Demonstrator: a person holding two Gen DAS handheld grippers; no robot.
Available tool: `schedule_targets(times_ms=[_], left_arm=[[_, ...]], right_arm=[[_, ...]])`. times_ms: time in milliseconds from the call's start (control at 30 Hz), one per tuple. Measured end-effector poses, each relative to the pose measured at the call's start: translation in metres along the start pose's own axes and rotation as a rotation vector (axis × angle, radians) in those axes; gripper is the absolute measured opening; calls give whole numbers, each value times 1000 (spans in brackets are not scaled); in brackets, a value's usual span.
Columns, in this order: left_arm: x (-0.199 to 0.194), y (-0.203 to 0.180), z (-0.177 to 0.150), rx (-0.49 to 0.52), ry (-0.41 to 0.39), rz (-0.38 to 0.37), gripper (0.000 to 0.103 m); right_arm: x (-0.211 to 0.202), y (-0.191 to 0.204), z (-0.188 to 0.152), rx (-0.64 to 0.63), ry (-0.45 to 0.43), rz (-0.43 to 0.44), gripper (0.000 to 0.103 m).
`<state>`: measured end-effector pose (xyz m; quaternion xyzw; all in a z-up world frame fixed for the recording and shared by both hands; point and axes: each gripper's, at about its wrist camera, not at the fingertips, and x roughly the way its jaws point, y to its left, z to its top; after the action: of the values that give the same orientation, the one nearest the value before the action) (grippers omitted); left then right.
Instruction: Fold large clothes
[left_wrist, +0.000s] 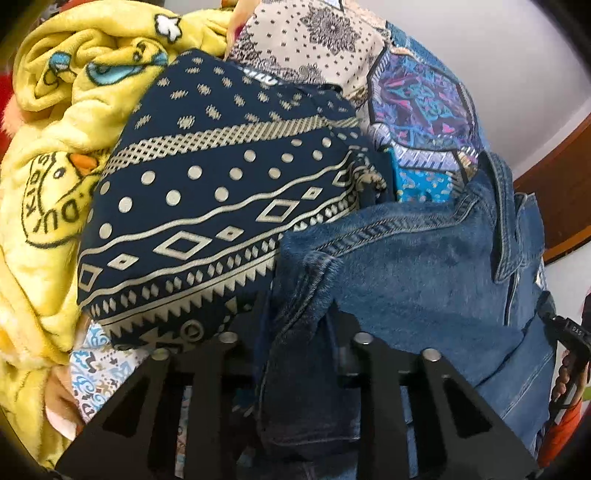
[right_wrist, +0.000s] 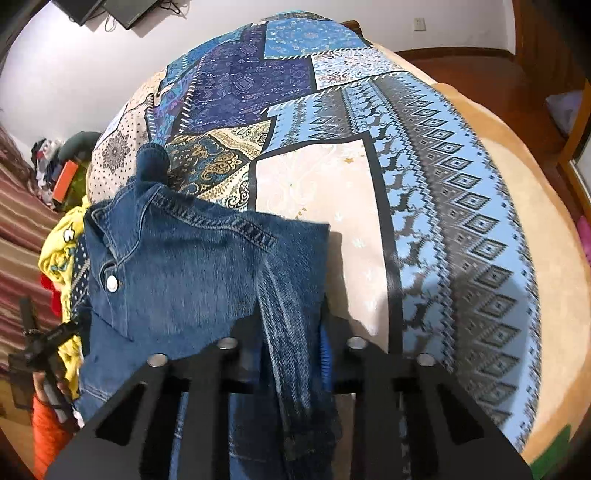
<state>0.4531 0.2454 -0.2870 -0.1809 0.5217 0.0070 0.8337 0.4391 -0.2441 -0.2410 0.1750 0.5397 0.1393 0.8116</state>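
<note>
Patterned bedspread (right_wrist: 424, 206), both claws (left_wrist: 295, 325) (right_wrist: 291, 325) clamped on denim jacket (left_wrist: 424, 266)

A bedroom — patchwork bedspread (right_wrist: 424, 177), heaped clothes (left_wrist: 207, 192).

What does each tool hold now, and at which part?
Both hold the denim jacket: the left tool pinches a bunched fold of it, the right tool a seamed edge strip.

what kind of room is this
Most likely a bedroom in a home: a bed with a patchwork patterned cover, a pile of clothes and a yellow fleece blanket on it, a wooden floor, and a wall-mounted screen.
</note>
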Motion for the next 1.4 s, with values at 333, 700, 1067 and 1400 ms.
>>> schedule_targets(times_ms=[333, 700, 1067, 1400], left_arm=[[-53, -12, 27, 7, -144, 27, 10], [-24, -3, 66, 11, -123, 116, 10], [16, -25, 52, 172, -101, 327, 29], [-55, -54, 14, 251, -130, 272, 59]], right_arm=[[-35, 38, 33, -104, -120, -2, 13], [8, 65, 68, -113, -134, -64, 14], [32, 41, 60, -53, -67, -125, 44], [-42, 45, 28, -32, -106, -141, 60]])
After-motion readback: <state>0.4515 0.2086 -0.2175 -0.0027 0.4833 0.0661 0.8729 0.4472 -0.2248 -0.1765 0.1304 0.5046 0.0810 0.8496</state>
